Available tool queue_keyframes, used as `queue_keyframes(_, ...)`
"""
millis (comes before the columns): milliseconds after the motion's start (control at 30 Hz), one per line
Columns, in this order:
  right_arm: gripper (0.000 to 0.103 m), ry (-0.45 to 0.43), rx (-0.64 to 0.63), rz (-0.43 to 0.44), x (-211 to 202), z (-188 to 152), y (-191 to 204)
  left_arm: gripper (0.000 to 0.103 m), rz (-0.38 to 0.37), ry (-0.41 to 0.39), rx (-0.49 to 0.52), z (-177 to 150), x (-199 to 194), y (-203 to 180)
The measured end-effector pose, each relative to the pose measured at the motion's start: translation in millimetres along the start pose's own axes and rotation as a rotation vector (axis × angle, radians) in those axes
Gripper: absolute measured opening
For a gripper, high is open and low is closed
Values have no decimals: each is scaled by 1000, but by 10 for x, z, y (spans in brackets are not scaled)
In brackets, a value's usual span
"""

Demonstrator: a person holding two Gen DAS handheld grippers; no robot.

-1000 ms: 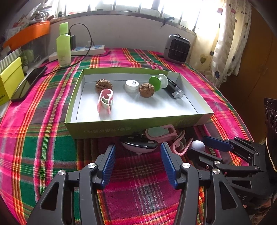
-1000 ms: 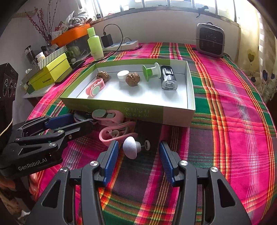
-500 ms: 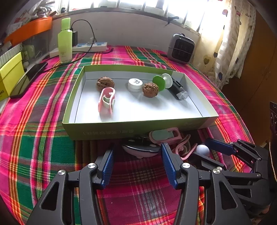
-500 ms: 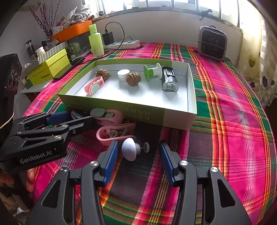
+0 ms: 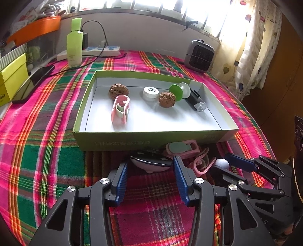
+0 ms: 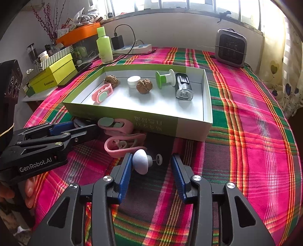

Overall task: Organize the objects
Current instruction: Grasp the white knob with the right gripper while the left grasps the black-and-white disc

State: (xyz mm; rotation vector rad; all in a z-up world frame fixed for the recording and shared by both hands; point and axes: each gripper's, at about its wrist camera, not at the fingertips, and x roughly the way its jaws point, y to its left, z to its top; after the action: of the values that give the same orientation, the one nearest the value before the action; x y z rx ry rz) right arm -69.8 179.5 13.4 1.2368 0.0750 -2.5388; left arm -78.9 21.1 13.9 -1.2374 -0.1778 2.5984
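The grey knob (image 6: 140, 164) lies on the worktop (image 6: 255, 132) beside the tray's (image 6: 157, 121) near wall, between your right gripper's (image 6: 150, 175) closing, not-yet-clamped jaws; your left gripper (image 5: 150, 177), also closing, flanks the black-and-white gadget (image 5: 151, 164), not visibly clamped.

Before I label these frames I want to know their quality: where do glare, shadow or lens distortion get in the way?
Left wrist view: the window is blown out white, and the box shades the black-topped item in front of it. Right wrist view: window glare is milder, straight lines bow at the edges, corners are black, and the white knob between the right tongs is sharp.
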Motion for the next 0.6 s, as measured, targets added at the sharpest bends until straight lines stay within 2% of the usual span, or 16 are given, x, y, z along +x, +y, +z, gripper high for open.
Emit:
queue_keyframes(133,33,-1,-10,4,-6,-6,23,44,0,0,0,-6,-6,0)
queue_keyframes(600,33,-21,2,-3,-41,-12,10,44,-3,-9,5,-34,-58,-18)
